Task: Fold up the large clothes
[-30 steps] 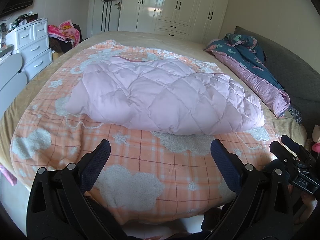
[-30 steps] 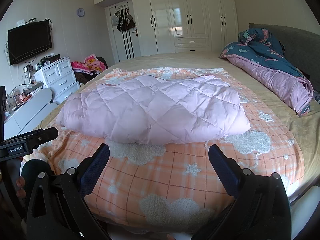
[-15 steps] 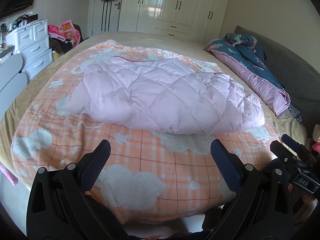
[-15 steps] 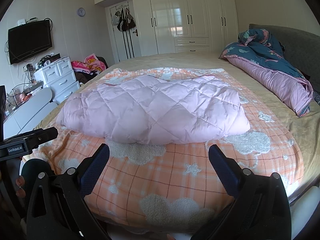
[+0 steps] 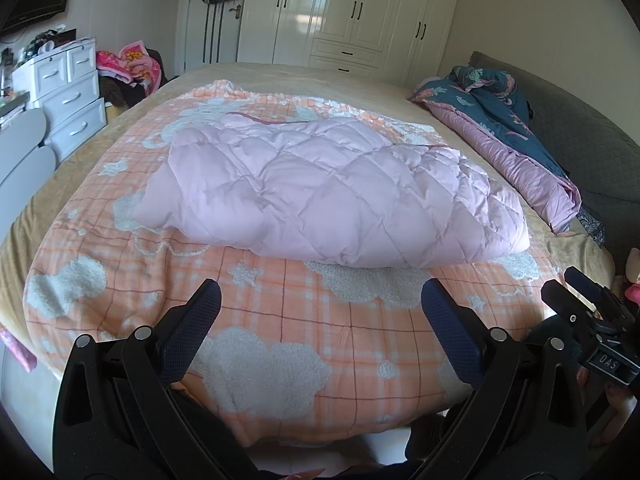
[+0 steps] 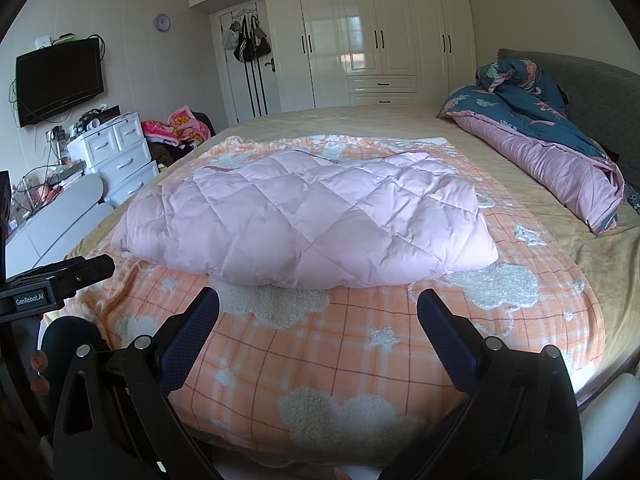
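A pale pink quilted down garment [image 5: 332,188] [image 6: 304,220] lies folded into a thick bundle in the middle of an orange plaid blanket [image 5: 280,336] [image 6: 320,352] with white fluffy clouds. My left gripper [image 5: 320,304] is open and holds nothing, hovering near the bed's front edge, short of the garment. My right gripper [image 6: 318,308] is also open and holds nothing, at about the same distance from the bundle. Each gripper shows at the edge of the other's view.
A dark floral and pink duvet [image 6: 536,136] lies rolled along the grey headboard [image 6: 600,92] on the right. White drawers [image 6: 120,160], a TV [image 6: 60,80] and a pile of clothes [image 6: 176,124] stand on the left. White wardrobes [image 6: 372,40] line the far wall.
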Available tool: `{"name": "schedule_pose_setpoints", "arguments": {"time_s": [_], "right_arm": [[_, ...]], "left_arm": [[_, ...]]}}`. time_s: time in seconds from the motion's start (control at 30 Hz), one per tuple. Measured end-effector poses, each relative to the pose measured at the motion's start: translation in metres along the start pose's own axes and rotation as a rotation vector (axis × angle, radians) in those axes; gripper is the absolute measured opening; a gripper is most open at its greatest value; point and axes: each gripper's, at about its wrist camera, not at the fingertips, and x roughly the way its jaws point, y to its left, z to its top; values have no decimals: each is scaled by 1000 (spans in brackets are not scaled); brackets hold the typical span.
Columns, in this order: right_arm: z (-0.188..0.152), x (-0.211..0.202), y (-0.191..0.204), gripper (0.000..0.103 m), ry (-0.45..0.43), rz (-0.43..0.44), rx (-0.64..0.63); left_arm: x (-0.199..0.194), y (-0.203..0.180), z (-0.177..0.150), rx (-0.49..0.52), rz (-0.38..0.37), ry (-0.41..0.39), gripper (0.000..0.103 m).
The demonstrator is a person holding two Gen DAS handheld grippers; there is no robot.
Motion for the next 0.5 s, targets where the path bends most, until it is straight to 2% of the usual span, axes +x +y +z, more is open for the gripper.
{"name": "schedule_pose_setpoints", "arguments": {"time_s": [0.5], "right_arm": [[1, -2, -2, 99, -3, -10, -6]], "left_arm": [[-2, -1, -1, -1, -11, 1, 94]]}}
